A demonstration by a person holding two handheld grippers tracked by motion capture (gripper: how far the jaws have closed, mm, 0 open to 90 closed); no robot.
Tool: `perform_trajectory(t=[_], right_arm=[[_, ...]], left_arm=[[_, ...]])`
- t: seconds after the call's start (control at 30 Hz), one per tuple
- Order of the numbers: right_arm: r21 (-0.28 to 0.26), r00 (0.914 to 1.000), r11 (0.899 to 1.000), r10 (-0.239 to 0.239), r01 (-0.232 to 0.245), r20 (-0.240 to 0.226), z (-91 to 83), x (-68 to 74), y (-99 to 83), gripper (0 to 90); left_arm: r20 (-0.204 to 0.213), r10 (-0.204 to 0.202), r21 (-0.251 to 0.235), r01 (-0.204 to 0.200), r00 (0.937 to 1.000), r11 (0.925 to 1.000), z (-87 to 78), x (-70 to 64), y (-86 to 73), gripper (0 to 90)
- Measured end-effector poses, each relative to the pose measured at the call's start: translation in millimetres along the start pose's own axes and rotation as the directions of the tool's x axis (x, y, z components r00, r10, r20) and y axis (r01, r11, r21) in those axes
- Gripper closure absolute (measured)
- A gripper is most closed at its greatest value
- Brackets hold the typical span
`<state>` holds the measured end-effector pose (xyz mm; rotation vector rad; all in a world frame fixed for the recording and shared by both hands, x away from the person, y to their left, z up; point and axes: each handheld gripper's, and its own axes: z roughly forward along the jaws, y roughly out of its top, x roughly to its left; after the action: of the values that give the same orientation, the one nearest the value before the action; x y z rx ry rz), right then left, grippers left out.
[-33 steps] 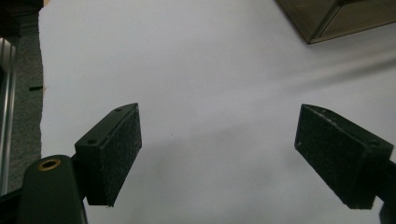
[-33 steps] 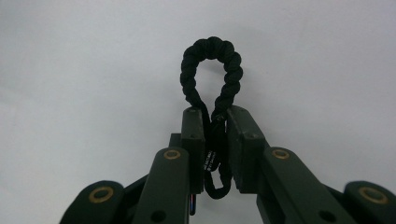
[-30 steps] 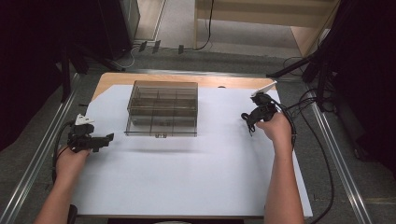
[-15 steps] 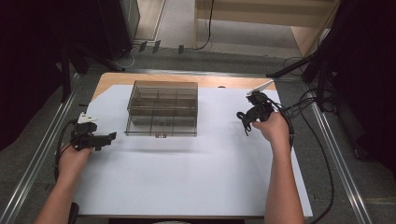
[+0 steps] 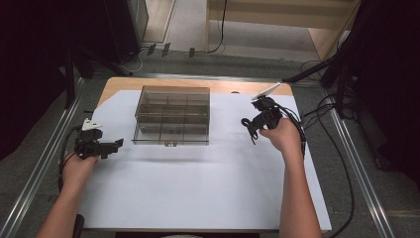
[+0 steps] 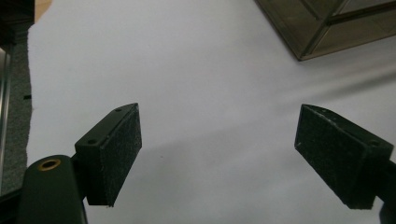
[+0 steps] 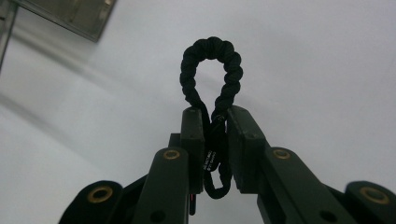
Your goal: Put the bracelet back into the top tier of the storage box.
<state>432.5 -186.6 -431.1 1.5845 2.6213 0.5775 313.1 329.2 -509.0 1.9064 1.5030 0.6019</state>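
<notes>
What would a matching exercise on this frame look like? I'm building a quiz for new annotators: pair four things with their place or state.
Things:
1. left gripper
2. right gripper
3. black braided loop
4. compartment box

Places or states:
A. clear brownish plastic, sitting at the far middle of the white sheet
B. open, nothing between its pads
C. pinched near its lower end, its ring sticking out past the pads
D. shut on a thing, held over the right side of the table

Pairs: 1-B, 2-D, 3-C, 4-A
</notes>
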Motion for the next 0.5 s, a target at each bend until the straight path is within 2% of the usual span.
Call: perform_trajectory(t=[0.5], right_arm=[[-0.053,0.9975,0.997,-0.058,0.055,-0.04,-13.0,25.0,4.4,78.6]], left_arm=[[-0.072,-0.05,-0.077,0.044,0.9961,0.996,-7.1,4.6,2.7,15.1]])
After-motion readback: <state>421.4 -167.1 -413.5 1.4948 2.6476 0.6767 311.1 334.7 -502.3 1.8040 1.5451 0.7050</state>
